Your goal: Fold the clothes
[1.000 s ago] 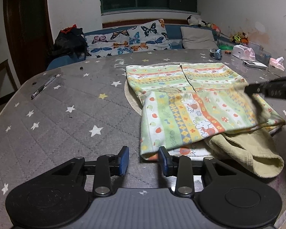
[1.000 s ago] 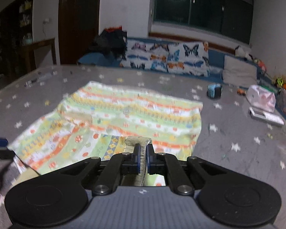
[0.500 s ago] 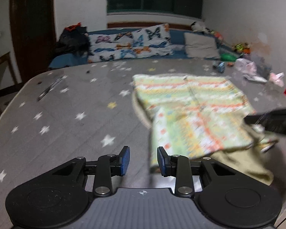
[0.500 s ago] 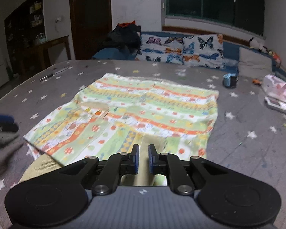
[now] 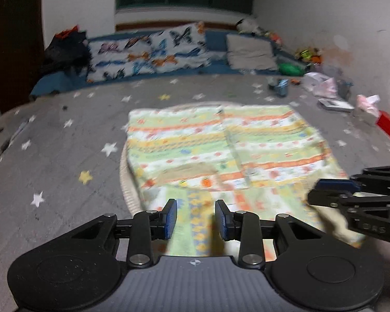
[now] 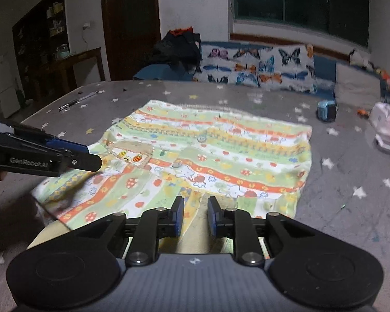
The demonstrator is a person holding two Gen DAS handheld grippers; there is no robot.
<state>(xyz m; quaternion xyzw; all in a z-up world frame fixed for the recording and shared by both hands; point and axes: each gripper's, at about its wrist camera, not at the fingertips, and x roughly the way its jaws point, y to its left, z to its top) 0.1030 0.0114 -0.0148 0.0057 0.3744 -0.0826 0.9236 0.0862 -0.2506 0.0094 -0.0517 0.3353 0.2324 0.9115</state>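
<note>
Two views show one shirt (image 5: 221,150), printed, thin and limp, spread on the starred bed (image 5: 52,156); it looks light and sure to sag, so a hem or sleeve edge is the place to pinch.

Left wrist: the left gripper (image 5: 195,218) stands parted and empty, now over the shirt's near edge, no longer beside it.

Right wrist: the right gripper (image 6: 195,215) has just been opening; its fingers (image 6: 179,215) have released the fold, cloth lying loose between them.

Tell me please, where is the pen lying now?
In the right wrist view the pen lies at the far left edge of the grey star-patterned cover, left of the patterned garment and apart from it.
</note>
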